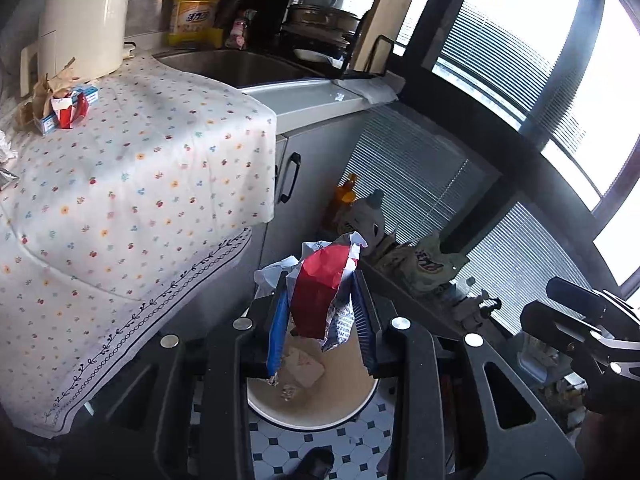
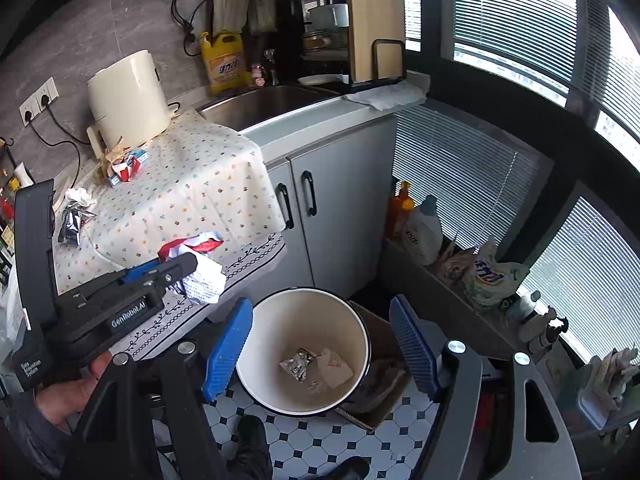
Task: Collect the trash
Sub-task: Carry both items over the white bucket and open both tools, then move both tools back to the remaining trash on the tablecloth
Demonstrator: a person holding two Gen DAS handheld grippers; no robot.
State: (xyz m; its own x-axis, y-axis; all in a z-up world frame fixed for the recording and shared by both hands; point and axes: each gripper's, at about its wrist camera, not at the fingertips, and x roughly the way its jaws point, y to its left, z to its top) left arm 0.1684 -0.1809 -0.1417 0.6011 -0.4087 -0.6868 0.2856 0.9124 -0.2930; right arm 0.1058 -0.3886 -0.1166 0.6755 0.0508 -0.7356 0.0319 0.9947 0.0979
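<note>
Crumpled glossy wrapper [image 1: 324,292] over round bin [image 1: 360,408]

This is a kitchen in a home. A shiny steel sink [image 2: 276,102] sits in a pale counter, with a big yellow bottle of dish soap [image 2: 223,62] behind it. A black rack holds pots and bowls [image 2: 324,36], and a wooden cutting board [image 2: 374,20] leans on it. Grey cupboard doors with black handles [image 2: 340,196] are under the counter. A cloth with little flowers [image 2: 192,188] covers the worktop, and the floor has white tiles with small black squares [image 2: 312,436]
</note>
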